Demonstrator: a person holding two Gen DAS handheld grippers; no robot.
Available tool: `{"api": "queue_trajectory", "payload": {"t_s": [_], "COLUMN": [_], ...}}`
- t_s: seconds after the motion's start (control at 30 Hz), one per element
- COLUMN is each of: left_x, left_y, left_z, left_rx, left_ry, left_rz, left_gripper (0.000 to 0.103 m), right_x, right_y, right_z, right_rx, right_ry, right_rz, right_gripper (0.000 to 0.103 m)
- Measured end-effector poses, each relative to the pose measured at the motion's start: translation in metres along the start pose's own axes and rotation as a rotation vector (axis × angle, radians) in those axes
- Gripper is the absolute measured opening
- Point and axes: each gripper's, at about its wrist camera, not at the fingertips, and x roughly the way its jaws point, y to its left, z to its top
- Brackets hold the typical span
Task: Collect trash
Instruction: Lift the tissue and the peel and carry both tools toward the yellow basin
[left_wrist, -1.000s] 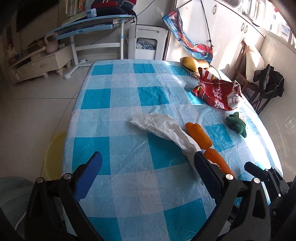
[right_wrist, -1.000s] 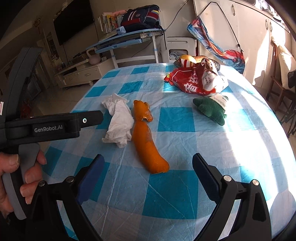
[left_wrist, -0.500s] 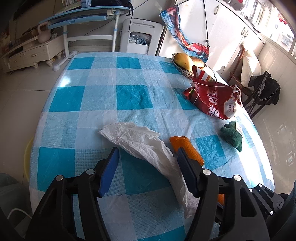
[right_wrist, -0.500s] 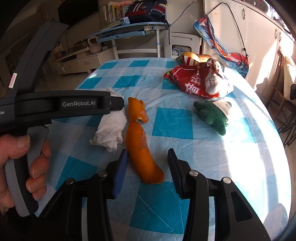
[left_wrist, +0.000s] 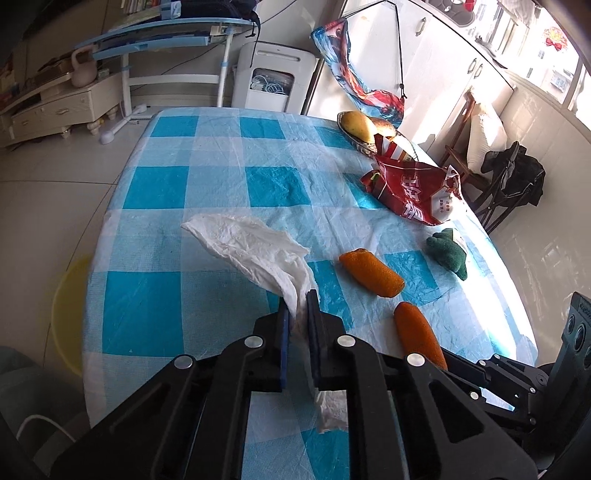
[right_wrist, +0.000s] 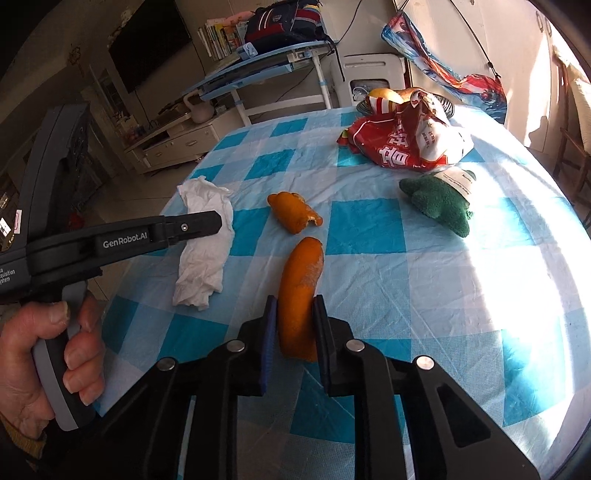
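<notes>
A crumpled white tissue (left_wrist: 251, 251) lies on the blue-checked table (left_wrist: 207, 184). My left gripper (left_wrist: 297, 306) is closing, its pads pinching the tissue's near end. A long orange peel (right_wrist: 301, 273) stands between the pads of my right gripper (right_wrist: 295, 314), whose jaws are closing and pressing on its sides. A second orange peel piece (right_wrist: 293, 212) lies just beyond it. In the right wrist view the left gripper (right_wrist: 218, 221) reaches over the tissue (right_wrist: 207, 251), held by a person's hand (right_wrist: 48, 350).
A red snack bag (left_wrist: 413, 188) and a green plush thing (left_wrist: 447, 253) lie at the right of the table. A fruit bowl (left_wrist: 358, 125) stands behind the bag. A yellow basin (left_wrist: 68, 306) sits on the floor left of the table.
Both grippers went from wide open to nearly shut. The left one moved forward and closed on the tissue's near end. The right one closed around the near orange peel.
</notes>
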Motion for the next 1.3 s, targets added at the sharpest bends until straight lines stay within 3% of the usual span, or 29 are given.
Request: {"api": "queue_trajectory", "payload": {"t_s": [0.37,0.73,1.03,1.3], "left_x": [-0.034,-0.063,-0.086,-0.084], "left_y": [0.017,0.038,0.055,0.065], "left_z": [-0.017,-0.04,-0.034,-0.032], "left_rx": [0.011,0.018,-0.03,-0.062], "left_ry": [-0.055,-0.08,-0.138,-0.145], "left_rz": [0.012,-0.004,-0.02,0.002], "left_gripper": [0.01,0.01,0.01,0.01], "right_x": [-0.007,-0.01,-0.015,-0.01], "right_y": [0.026,0.044,0.043,0.047], "right_z": [-0.019,-0.033,-0.033,-0.034], "right_rx": [-0.007,-0.019,-0.012,-0.021], "right_ry": [-0.011,-0.024,-0.05,-0.055], "right_rz": [0.042,0.015,0.02,0.05], "right_gripper": [0.019,0.019,0.019,0.019]}}
